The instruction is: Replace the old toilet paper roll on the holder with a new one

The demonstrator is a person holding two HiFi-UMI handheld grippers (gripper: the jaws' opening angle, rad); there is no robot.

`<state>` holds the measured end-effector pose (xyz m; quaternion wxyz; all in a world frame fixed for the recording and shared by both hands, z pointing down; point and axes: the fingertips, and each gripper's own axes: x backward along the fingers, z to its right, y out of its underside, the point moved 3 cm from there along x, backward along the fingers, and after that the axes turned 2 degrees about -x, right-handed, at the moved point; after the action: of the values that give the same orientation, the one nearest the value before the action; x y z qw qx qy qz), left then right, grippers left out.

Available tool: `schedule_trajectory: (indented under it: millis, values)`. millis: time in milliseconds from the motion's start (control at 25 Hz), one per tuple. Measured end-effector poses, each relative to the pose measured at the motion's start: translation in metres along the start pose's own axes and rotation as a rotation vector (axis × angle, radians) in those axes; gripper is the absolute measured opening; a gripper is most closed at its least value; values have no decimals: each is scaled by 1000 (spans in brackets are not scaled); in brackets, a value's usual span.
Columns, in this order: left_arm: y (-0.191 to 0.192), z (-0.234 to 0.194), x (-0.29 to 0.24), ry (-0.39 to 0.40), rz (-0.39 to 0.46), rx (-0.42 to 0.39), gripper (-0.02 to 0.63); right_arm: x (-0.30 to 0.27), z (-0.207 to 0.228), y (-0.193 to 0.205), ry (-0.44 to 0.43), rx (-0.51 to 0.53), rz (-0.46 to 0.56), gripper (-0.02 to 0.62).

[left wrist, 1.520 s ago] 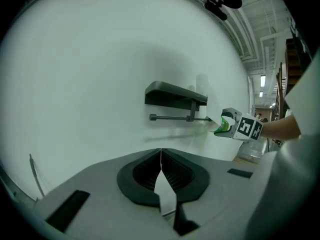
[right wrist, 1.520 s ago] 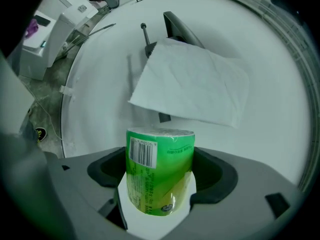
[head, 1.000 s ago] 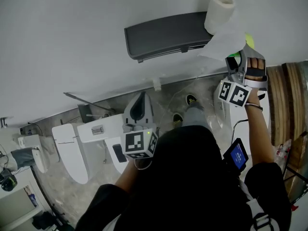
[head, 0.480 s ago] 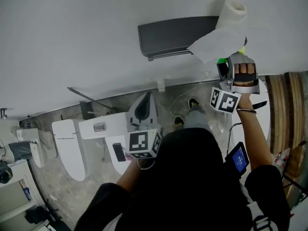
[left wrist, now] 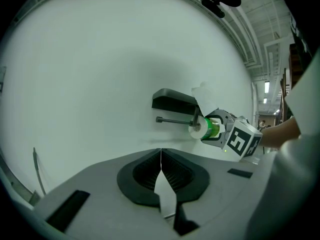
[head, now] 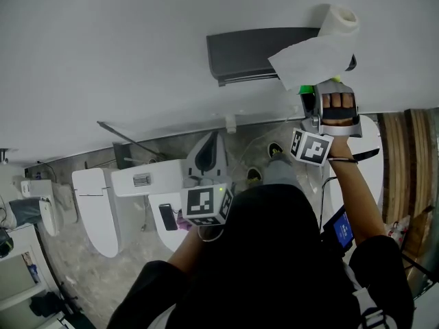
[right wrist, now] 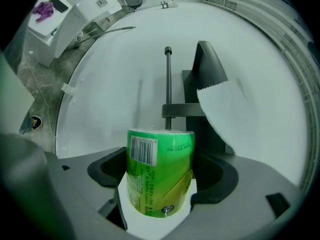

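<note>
Our right gripper [right wrist: 158, 191] pinches a glossy green-wrapped toilet paper roll [right wrist: 160, 159] (barcode label, digits illegible). Jaws of our left gripper [left wrist: 160, 158] press together.

- Mock-up bathroom / test bay, not a home WC.
- White wall [head: 103, 60] w/ dark paper holder [head: 254, 50] mounted.
- Several white toilets [head: 96, 214] standing loose on grey marbled floor [head: 79, 269].
- Left gripper view: high industrial ceiling [left wrist: 252, 29] w/ strip lights [left wrist: 266, 87] past wall edge.

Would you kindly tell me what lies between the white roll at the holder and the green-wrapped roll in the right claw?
The white roll's loose sheet hangs there across the dark holder, toward the green-wrapped roll, in the head view.
</note>
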<state>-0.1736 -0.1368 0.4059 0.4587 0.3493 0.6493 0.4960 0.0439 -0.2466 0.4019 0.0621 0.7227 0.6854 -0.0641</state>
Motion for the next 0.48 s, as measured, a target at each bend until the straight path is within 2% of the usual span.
schedule_trajectory:
  millis: [480]
  values:
    - [-8, 8, 7, 13, 27, 27, 23, 7, 9, -19, -55, -24, 36, 388]
